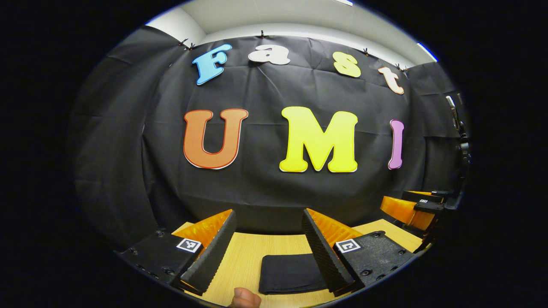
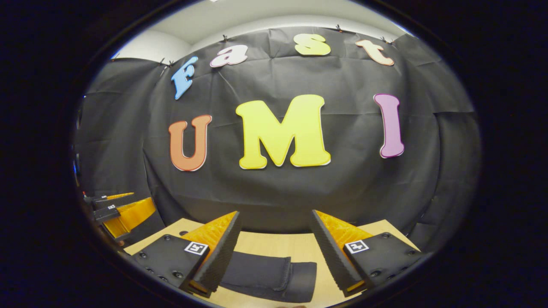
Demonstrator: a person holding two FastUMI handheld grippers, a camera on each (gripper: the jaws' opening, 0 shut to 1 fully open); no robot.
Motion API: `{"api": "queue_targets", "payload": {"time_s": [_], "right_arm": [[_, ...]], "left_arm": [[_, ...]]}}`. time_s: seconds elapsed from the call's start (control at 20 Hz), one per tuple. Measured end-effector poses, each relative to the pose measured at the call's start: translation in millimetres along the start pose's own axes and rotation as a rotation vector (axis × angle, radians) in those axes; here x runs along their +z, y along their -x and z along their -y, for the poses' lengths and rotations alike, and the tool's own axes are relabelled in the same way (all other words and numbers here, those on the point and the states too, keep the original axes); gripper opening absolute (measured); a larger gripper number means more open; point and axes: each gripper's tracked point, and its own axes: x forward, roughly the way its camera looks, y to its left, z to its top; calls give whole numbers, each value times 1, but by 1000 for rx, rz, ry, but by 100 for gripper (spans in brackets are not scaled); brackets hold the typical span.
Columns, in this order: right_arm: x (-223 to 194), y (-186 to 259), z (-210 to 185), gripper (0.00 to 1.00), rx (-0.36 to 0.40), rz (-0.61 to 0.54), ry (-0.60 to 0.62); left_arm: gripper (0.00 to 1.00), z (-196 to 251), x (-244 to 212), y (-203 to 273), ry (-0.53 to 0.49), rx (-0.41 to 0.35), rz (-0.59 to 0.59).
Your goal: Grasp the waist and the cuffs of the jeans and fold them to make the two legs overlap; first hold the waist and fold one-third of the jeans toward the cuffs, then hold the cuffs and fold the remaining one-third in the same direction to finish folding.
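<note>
The dark jeans [image 1: 291, 273] lie folded into a small flat bundle on the wooden table [image 1: 248, 256], low in the left gripper view. My left gripper [image 1: 269, 248] hangs open above them, its right finger covering the bundle's right end. In the right gripper view the jeans [image 2: 267, 276] show a stitched hem edge, and my right gripper [image 2: 276, 252] is open over them with nothing between its fingers. The other gripper appears far right [image 1: 421, 207] in the left view and far left [image 2: 117, 209] in the right view.
The black cloth wall [image 1: 274, 188] stands close behind the table's far edge. A fingertip [image 1: 245, 297] shows at the bottom of the left gripper view. A dark stand [image 1: 460, 145] rises at the far right.
</note>
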Motion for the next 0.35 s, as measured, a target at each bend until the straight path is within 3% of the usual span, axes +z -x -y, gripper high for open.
{"api": "queue_targets", "payload": {"time_s": [0.35], "right_arm": [[2,-3,1,100,-5,0,5]], "left_arm": [[98,-1,-2,-2,6,-1,-3]]}}
